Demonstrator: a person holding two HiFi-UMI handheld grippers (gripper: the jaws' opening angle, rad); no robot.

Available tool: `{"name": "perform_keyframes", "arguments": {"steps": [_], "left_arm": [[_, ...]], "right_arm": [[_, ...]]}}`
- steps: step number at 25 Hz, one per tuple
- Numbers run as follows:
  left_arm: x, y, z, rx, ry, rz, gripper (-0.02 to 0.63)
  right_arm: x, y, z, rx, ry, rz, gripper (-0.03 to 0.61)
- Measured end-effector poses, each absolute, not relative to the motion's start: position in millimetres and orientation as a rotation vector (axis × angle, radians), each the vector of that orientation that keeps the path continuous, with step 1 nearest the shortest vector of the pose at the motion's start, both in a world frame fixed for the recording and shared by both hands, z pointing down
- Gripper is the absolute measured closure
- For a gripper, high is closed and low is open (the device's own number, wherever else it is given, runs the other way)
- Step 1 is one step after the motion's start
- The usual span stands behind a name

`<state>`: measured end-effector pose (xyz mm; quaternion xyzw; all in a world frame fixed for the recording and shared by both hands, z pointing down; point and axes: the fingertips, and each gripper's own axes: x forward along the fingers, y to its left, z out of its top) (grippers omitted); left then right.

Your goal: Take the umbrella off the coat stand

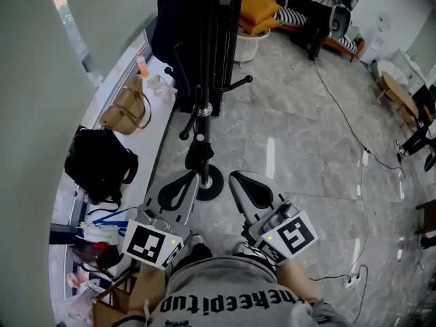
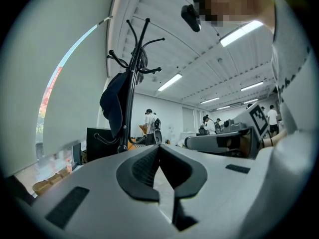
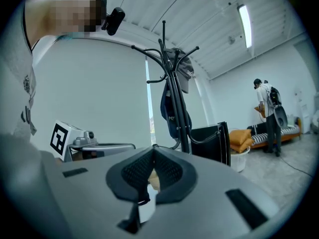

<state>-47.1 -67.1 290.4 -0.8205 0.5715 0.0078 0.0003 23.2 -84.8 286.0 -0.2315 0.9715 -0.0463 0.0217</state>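
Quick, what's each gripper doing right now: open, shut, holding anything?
Left gripper: closed, holding nothing.
Right gripper: closed, holding nothing.

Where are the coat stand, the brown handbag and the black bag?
coat stand (image 1: pixel 204 94), head view, on its black centre pole.
brown handbag (image 1: pixel 125 111), head view, on the middle of its side.
black bag (image 1: pixel 99 161), head view, on the middle of its top.

White ledge by the wall: black backpack mid-ledge, tan handbag just beyond. Orange cushions and black cable on marble floor.
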Motion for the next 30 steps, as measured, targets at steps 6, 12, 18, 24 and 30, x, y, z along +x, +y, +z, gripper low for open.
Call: {"name": "perform_keyframes", "arguments": {"steps": [6, 12, 18, 24, 30], "left_arm": [[-59.8, -77.9, 293.6, -2.621, 1.733, 0.014, 0.598], [-71.6, -89.9, 302.9, -2.672, 1.680, -0.016, 0.598], [-78.2, -102.7, 313.8, -2.726, 1.633, -0.047, 0.598], [-80.5, -112.2, 325.9, -2.772, 1.593, -0.067, 0.598], [-83.1, -115.7, 341.2, -2.816, 1.566, -0.092, 0.598]], "right_arm": [[13.1, -91.3, 285.4, -0.798, 2.991, -0.127, 0.568], [3.8, -96.6, 286.0, -0.863, 2.956, -0.153, 0.568], [0.9, -101.8, 295.9, -0.956, 2.964, -0.161, 0.568], [0.7, -105.7, 301.9, -1.023, 2.961, -0.164, 0.568], [-2.9, -104.9, 311.5, -1.064, 2.981, -0.178, 0.568]]}}
